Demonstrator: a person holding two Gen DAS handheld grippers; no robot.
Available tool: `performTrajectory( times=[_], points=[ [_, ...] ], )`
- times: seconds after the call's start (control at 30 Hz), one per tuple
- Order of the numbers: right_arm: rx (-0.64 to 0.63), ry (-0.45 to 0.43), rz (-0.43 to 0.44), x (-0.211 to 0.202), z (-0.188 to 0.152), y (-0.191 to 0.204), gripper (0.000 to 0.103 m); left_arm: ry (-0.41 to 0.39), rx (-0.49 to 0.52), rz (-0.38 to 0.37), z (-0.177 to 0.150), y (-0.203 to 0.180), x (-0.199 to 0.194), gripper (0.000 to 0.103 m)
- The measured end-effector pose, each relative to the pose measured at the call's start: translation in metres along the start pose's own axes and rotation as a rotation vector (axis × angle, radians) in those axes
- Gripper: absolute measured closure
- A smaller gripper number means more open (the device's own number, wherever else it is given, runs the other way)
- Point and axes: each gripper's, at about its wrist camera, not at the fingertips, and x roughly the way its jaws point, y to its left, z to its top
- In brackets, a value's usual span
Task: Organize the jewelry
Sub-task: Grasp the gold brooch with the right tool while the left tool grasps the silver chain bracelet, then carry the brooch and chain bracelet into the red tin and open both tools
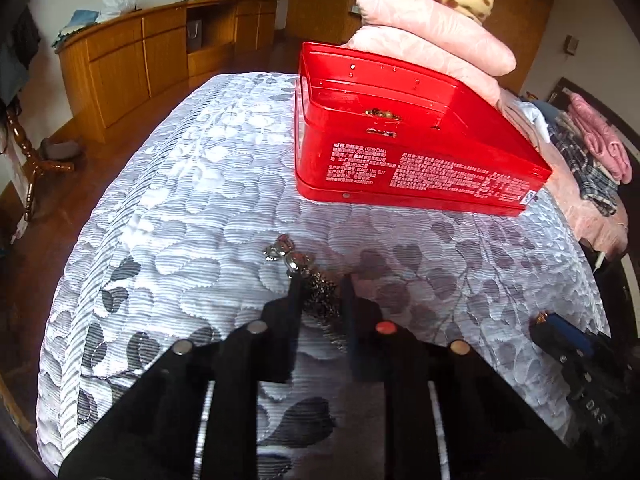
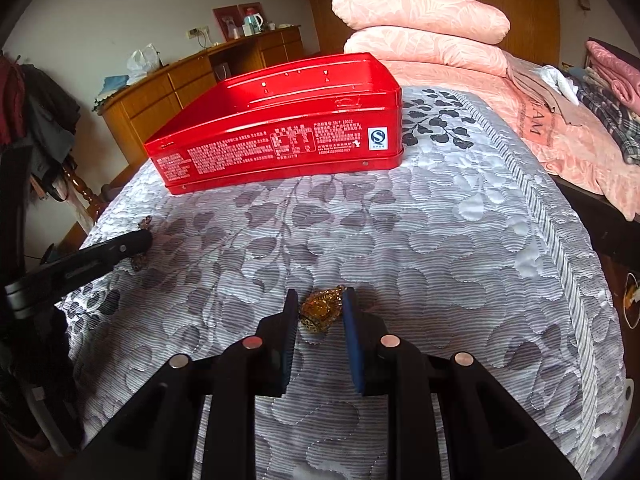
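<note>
Gripping silver jewelry [image 1: 316, 292] in left gripper [image 1: 320, 280], gold pendant [image 2: 320, 310] in right gripper [image 2: 320, 296], near bed's [image 2: 460, 240] front edge; red tin [image 2: 280, 136] beyond, open quilt between.

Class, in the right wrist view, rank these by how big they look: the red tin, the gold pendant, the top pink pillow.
1. red tin
2. top pink pillow, though it lies farther from the camera, so its true size is unsure
3. gold pendant
</note>
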Motion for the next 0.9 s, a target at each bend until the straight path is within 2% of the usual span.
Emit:
performTrajectory(
  times=[0.23,0.4,0.47,0.57,0.63,0.73,0.77,0.8,0.9],
  points=[
    [0.001,0.002,0.001,0.000,-0.001,0.001,0.080,-0.022,0.011,-0.062,-0.014,0.012,-0.024,0.087],
    [-0.006,0.008,-0.007,0.001,-0.001,0.005,0.080,0.010,0.023,-0.071,-0.020,0.016,-0.022,0.086],
    [-0.005,0.011,-0.008,0.001,-0.001,0.005,0.080,0.033,0.021,-0.067,-0.021,0.016,-0.017,0.083],
    [-0.006,0.015,-0.011,0.002,-0.001,0.005,0.080,0.027,0.037,-0.075,-0.022,0.012,-0.016,0.069],
    [-0.009,0.015,-0.014,0.002,-0.001,0.006,0.080,0.024,0.046,-0.066,-0.022,0.007,-0.014,0.066],
    [-0.009,0.014,-0.013,0.002,-0.001,0.005,0.080,0.017,0.057,-0.047,-0.021,0.004,-0.012,0.070],
    [-0.008,0.014,-0.013,0.002,-0.001,0.005,0.080,0.015,0.046,-0.041,-0.021,0.006,-0.013,0.086],
    [-0.009,0.015,-0.014,0.002,-0.001,0.005,0.080,0.015,0.025,-0.046,-0.020,0.010,-0.012,0.090],
    [-0.008,0.013,-0.010,0.001,-0.001,0.005,0.080,0.002,-0.003,-0.073,-0.019,0.017,-0.014,0.091]
  ],
)
